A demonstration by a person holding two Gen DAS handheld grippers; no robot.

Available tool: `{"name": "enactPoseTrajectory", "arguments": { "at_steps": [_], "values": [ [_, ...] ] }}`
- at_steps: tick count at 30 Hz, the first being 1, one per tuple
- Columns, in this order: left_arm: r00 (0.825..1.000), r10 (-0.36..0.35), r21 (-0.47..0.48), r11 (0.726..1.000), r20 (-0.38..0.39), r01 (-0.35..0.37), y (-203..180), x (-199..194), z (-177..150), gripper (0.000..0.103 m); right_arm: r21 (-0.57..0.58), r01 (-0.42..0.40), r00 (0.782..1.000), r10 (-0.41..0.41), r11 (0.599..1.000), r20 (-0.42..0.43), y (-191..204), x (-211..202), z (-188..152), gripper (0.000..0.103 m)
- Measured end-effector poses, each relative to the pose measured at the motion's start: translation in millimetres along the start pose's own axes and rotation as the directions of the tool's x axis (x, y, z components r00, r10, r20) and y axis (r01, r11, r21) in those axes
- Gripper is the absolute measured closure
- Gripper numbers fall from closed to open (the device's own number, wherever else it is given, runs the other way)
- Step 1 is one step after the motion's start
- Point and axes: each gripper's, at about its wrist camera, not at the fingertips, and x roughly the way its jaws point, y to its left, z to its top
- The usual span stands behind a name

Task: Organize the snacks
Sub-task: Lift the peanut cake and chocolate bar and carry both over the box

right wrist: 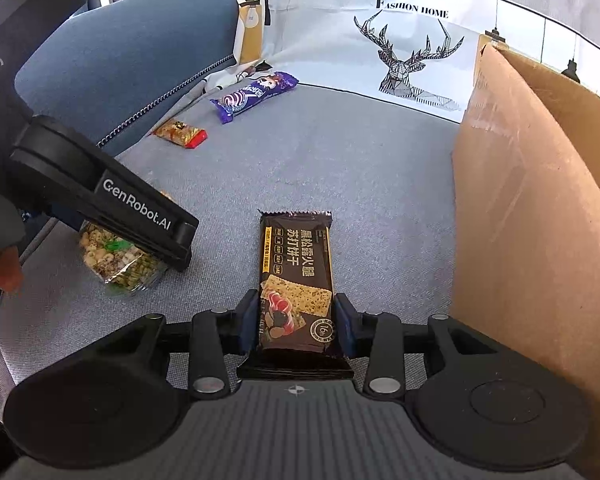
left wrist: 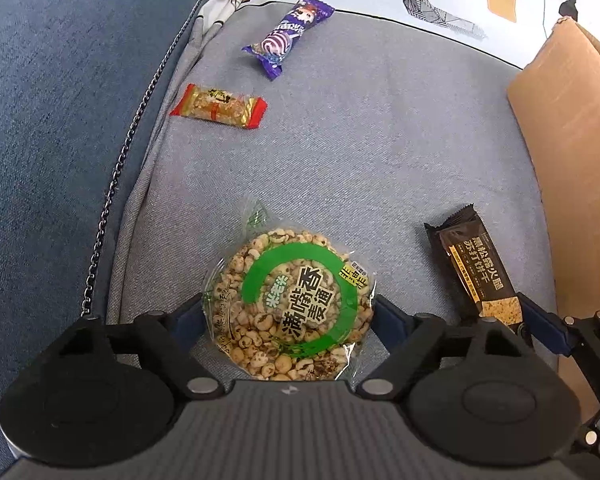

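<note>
Left gripper (left wrist: 288, 316): my blue-padded fingers (left wrist: 188, 316) sit either side of the round puffed-grain cake in a clear wrapper with a green ring (left wrist: 290, 306), low in the left wrist view; they are spread about as wide as the cake, pads at its edges, though I cannot tell how firmly they press.
Right gripper (right wrist: 296, 322): my fingers (right wrist: 345, 328) are closed in against both long sides of the dark brown cracker bar packet (right wrist: 296, 276), holding its near end at lower centre of the right wrist view.
Cracker bar from the left: same packet at lower right of the left wrist view, with my right fingers at its near end.
Grain cake from the right: seen at mid left, under my black left gripper body, resting on the grey fabric sofa seat (right wrist: 340, 168).
Other snacks: a purple wrapped candy bar (left wrist: 286, 38) near top centre of the left view; a red-and-gold wrapped sweet (left wrist: 219, 107) below and left of it, apart from it, both on the seat.
Box: an open brown cardboard box (right wrist: 520, 208) stands along the right edge, just beside the cracker bar.
Behind: a white cushion printed with a geometric deer (right wrist: 412, 56) at upper centre; a blue sofa armrest (left wrist: 60, 100) on the left.
</note>
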Motion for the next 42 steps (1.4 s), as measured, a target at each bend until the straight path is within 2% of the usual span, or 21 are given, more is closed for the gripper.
{"name": "enactPoseTrajectory", "arguments": {
  "at_steps": [6, 12, 15, 19, 26, 30, 32, 34, 37, 38, 39, 41, 42],
  "values": [
    [0.997, 0.003, -0.018, 1.000, 0.079, -0.001, -1.3, -17.9, -1.4, 0.016, -0.027, 0.020, 0.999, -0.018, 0.999, 0.050, -0.2, -14.8, -0.7, 0.062],
    [0.981, -0.017, -0.035, 0.999, 0.192, 0.024, -2.8, -44.2, -6.6, 0.016, -0.038, 0.022, 0.991, -0.017, 0.999, 0.134, 0.4, -46.2, 2.5, 0.062],
    [0.966, -0.027, -0.050, 0.998, 0.258, 0.041, -1.6, -57.5, -6.5, 0.016, -0.029, 0.020, 0.980, -0.014, 0.999, 0.197, -1.7, -70.3, 12.3, 0.062],
    [0.942, -0.048, -0.061, 0.996, 0.333, 0.072, -3.5, -71.0, -3.3, 0.016, -0.018, 0.015, 0.954, -0.009, 1.000, 0.299, -15.1, -106.3, 31.9, 0.062],
    [0.889, -0.068, -0.023, 0.996, 0.453, 0.088, -19.9, -89.9, 1.7, 0.016, -0.016, 0.071, 0.900, -0.057, 0.997, 0.433, -72.8, -152.2, 63.3, 0.062],
    [0.869, -0.073, 0.000, 0.997, 0.489, 0.084, -33.1, -95.5, 3.1, 0.016, 0.043, 0.120, 0.886, -0.126, 0.992, 0.446, -115.1, -154.7, 63.3, 0.062],
    [0.865, -0.074, 0.014, 0.997, 0.496, 0.077, -40.1, -95.8, 4.2, 0.016, 0.101, 0.121, 0.891, -0.153, 0.987, 0.428, -137.1, -151.5, 56.7, 0.062],
    [0.864, -0.078, 0.030, 0.997, 0.498, 0.073, -46.7, -95.2, 5.7, 0.016, 0.146, 0.116, 0.905, -0.166, 0.982, 0.392, -152.6, -148.3, 52.6, 0.062],
    [0.857, -0.087, 0.042, 0.996, 0.509, 0.076, -55.2, -94.9, 8.1, 0.016, 0.179, 0.127, 0.894, -0.191, 0.976, 0.406, -169.6, -154.9, 49.5, 0.064],
    [0.854, -0.090, 0.044, 0.996, 0.513, 0.078, -57.7, -95.3, 8.2, 0.016, 0.183, 0.132, 0.890, -0.198, 0.974, 0.411, -173.9, -156.5, 48.1, 0.074],
    [0.851, -0.091, 0.045, 0.996, 0.517, 0.079, -60.5, -95.9, 8.2, 0.016, 0.188, 0.136, 0.888, -0.204, 0.973, 0.413, -178.3, -157.7, 46.3, 0.078],
    [0.844, -0.096, 0.046, 0.995, 0.527, 0.084, -66.8, -96.9, 9.1, 0.016, 0.192, 0.140, 0.884, -0.210, 0.971, 0.417, -185.2, -159.4, 41.8, 0.078],
    [0.841, -0.099, 0.048, 0.995, 0.532, 0.087, -69.5, -98.0, 8.3, 0.016, 0.189, 0.147, 0.886, -0.214, 0.971, 0.411, -188.8, -157.5, 40.4, 0.083]
  ]
}}
